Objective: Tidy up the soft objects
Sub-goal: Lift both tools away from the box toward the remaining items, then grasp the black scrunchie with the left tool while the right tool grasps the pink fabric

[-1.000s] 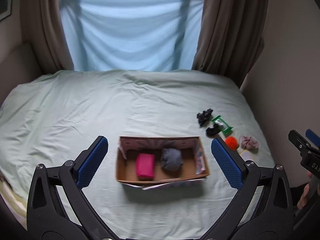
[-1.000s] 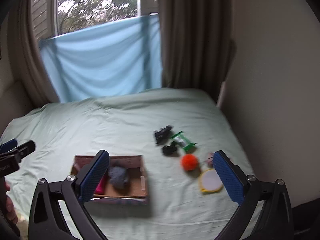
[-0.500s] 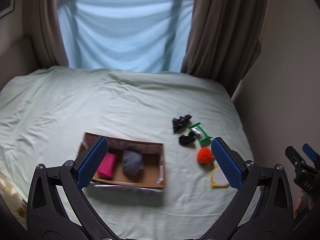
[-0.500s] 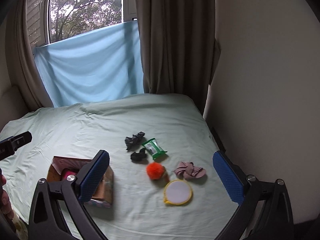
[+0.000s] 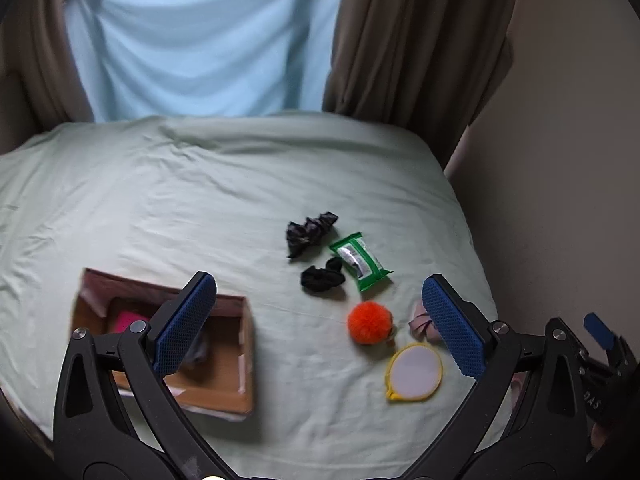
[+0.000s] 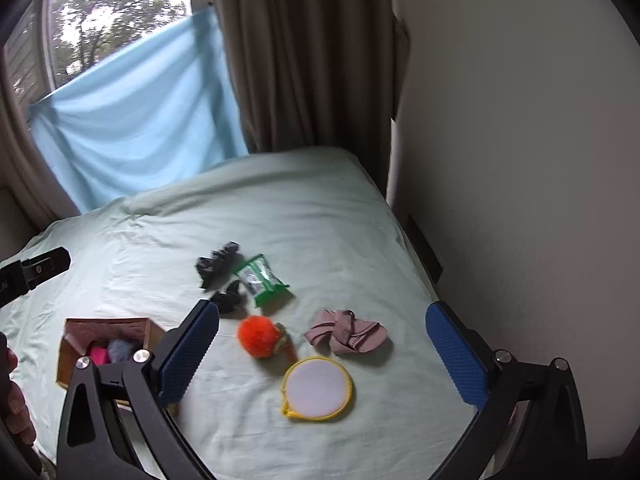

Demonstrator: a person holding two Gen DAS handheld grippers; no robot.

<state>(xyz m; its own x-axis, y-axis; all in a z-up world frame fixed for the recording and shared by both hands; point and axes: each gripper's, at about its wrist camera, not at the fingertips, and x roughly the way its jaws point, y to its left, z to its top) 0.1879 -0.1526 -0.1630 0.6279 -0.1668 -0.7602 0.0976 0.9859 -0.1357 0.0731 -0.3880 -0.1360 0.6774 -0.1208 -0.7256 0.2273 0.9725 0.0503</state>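
the cardboard box (image 6: 74,354) at left holds a pink and a grey piece. the orange pompom (image 6: 257,335) beside the pink scrunchie (image 6: 347,334) looks light and squashy; pinch its middle. left gripper (image 5: 320,326) and right gripper (image 6: 322,354) both gape wide, empty. no label is readable.

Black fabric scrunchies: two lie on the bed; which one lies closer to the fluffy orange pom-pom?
The smaller, rounder black scrunchie, just beyond the orange pom-pom. The longer crumpled black scrunchie lies farther back.
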